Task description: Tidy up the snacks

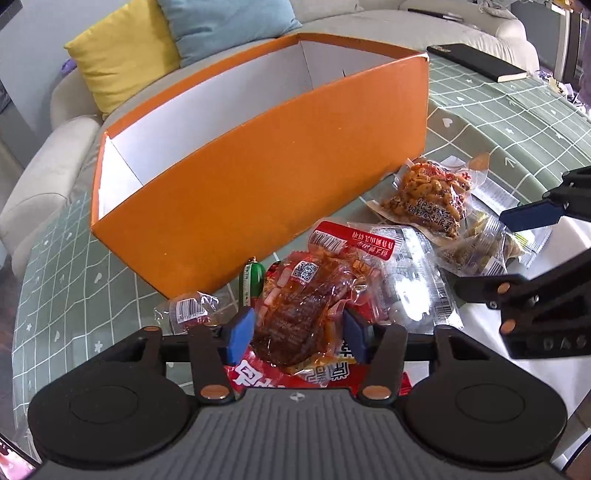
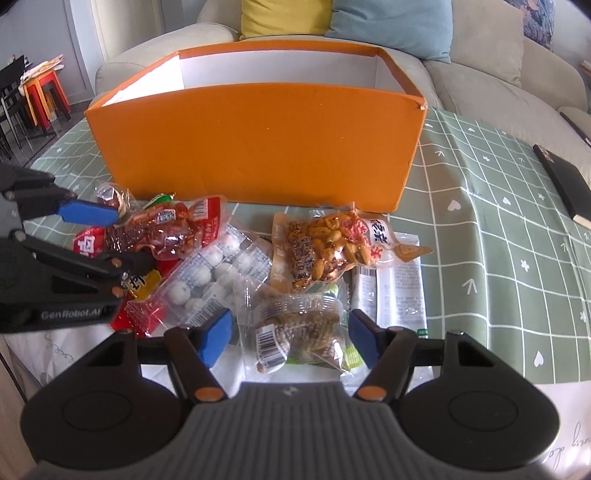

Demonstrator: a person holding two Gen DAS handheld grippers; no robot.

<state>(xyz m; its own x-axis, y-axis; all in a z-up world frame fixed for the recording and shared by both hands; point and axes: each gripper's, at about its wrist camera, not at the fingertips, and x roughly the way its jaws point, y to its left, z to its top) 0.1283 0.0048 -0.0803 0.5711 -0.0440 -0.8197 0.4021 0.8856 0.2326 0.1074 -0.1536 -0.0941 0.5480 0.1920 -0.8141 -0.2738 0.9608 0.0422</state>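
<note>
A pile of snack packets lies on the green checked tablecloth [image 1: 74,280] in front of an open orange box [image 1: 258,184] [image 2: 258,147]. My left gripper [image 1: 297,334] [image 2: 129,236] is low over a clear packet of red-brown spiced meat [image 1: 295,317] [image 2: 166,229]. Its blue pads sit at the packet's two sides without squeezing it. My right gripper [image 2: 290,336] [image 1: 495,254] straddles a clear packet of brown snacks [image 2: 299,332] [image 1: 476,251], open, with a gap at the left pad. A peanut packet [image 2: 328,243] [image 1: 432,195] and a packet of white balls [image 2: 207,280] [image 1: 410,291] lie between the two.
A red packet [image 1: 255,376] lies under the meat packet, with a small green item [image 1: 253,282] and a small barcoded packet [image 1: 188,312] beside it. White sachets [image 2: 399,291] lie to the right. A black book [image 2: 565,181] rests at the table's right. A sofa with cushions [image 2: 284,14] stands behind the box.
</note>
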